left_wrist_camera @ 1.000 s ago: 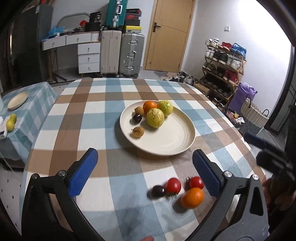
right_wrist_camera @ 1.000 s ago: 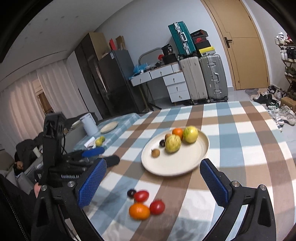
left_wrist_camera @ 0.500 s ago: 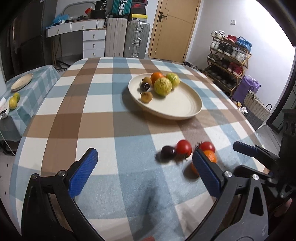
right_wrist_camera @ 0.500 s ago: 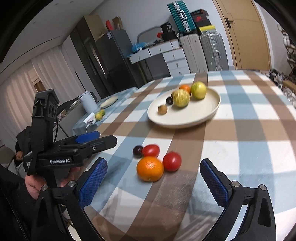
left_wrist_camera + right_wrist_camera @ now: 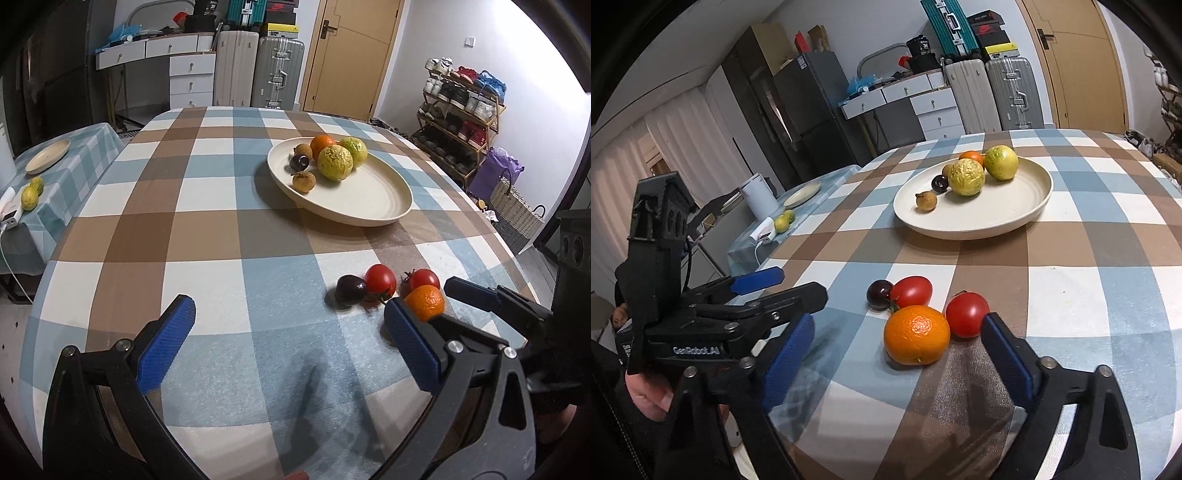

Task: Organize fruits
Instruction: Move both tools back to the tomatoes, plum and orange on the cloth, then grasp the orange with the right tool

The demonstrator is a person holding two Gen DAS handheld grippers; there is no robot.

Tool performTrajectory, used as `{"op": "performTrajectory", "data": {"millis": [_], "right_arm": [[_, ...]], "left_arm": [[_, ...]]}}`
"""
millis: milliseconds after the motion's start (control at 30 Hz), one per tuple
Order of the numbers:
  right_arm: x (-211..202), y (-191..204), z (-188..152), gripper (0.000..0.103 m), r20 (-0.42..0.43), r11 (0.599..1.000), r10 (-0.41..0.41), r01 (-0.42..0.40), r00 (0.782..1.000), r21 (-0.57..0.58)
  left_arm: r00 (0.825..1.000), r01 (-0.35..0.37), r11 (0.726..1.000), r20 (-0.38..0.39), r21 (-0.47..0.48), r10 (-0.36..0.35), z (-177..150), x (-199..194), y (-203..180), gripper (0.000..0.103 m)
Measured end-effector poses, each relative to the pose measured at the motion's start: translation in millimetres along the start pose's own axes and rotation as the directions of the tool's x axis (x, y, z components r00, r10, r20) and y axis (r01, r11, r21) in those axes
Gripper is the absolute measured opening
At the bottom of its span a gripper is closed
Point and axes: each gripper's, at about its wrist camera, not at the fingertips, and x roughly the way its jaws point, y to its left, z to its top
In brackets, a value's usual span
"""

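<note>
A cream plate (image 5: 373, 199) (image 5: 1008, 218) on the checked table holds two yellow-green fruits, an orange, a dark plum and two small brown fruits. Near the table's front edge lie an orange (image 5: 916, 334) (image 5: 424, 302), two red tomatoes (image 5: 967, 314) (image 5: 911, 291) and a dark plum (image 5: 880, 294) (image 5: 351, 290). My right gripper (image 5: 897, 354) is open and low, with the orange between its fingers. My left gripper (image 5: 284, 343) is open and empty, just left of the loose fruits; it also shows in the right wrist view (image 5: 768, 288).
A side table at the left holds a small plate (image 5: 48, 161), two lemons (image 5: 31, 192) and a white kettle (image 5: 758, 197). Suitcases, drawers and a door stand behind. A shoe rack (image 5: 461, 110) and a basket stand at the right.
Both grippers have dropped and come closer to the loose fruits. The orange now sits between my right gripper's open fingers. The left gripper has stayed open and empty.
</note>
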Motion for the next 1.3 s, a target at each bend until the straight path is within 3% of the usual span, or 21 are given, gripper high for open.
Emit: {"op": "performTrajectory", "data": {"millis": [267,433,500,867,933,1033,1200,1300], "right_arm": [[3.6,3.4,-0.4,0.069,-0.002,0.998,-0.047,0.047,0.999,-0.032],[7.5,9.1,-3.4,0.042,-0.016,0.993,-0.082,0.080,0.996,-0.082],[12.0,10.7,-6.4,0.039,-0.035,0.991,-0.091,0.087,0.995,-0.098],[5.6,3.8,-10.1,0.034,-0.017,0.997,-0.036,0.035,0.999,-0.065],[2.4,2.9,-9.8,0.025,-0.003,0.998,-0.025,0.024,1.000,-0.059],[2.2,2.2,-8.1,0.021,-0.005,0.998,-0.008,0.008,1.000,-0.059],[4.4,6.6,-5.0,0.022,-0.013,0.997,-0.014,0.013,1.000,-0.078],[6.9,12.4,-2.3,0.039,-0.027,0.994,-0.026,0.023,0.999,-0.104]], "left_arm": [[1.000,-0.002,1.000,-0.007,-0.023,0.001,0.3,-0.6,7.4,0.102],[1.000,-0.014,1.000,-0.003,-0.018,0.014,-0.9,-3.2,7.2,0.102],[1.000,-0.019,1.000,-0.001,-0.018,0.019,-0.4,-4.6,7.1,0.102],[0.999,-0.036,0.999,-0.001,-0.011,0.035,2.0,-7.3,6.4,0.102],[0.999,-0.037,0.999,-0.008,-0.015,0.037,2.7,-5.5,7.6,0.102],[0.999,-0.039,0.999,-0.017,-0.014,0.039,4.8,-1.7,7.6,0.102],[0.999,-0.041,0.999,-0.019,-0.021,0.041,8.8,2.6,8.7,0.102],[0.999,-0.042,0.999,-0.025,-0.025,0.041,9.1,5.6,10.6,0.102]]}}
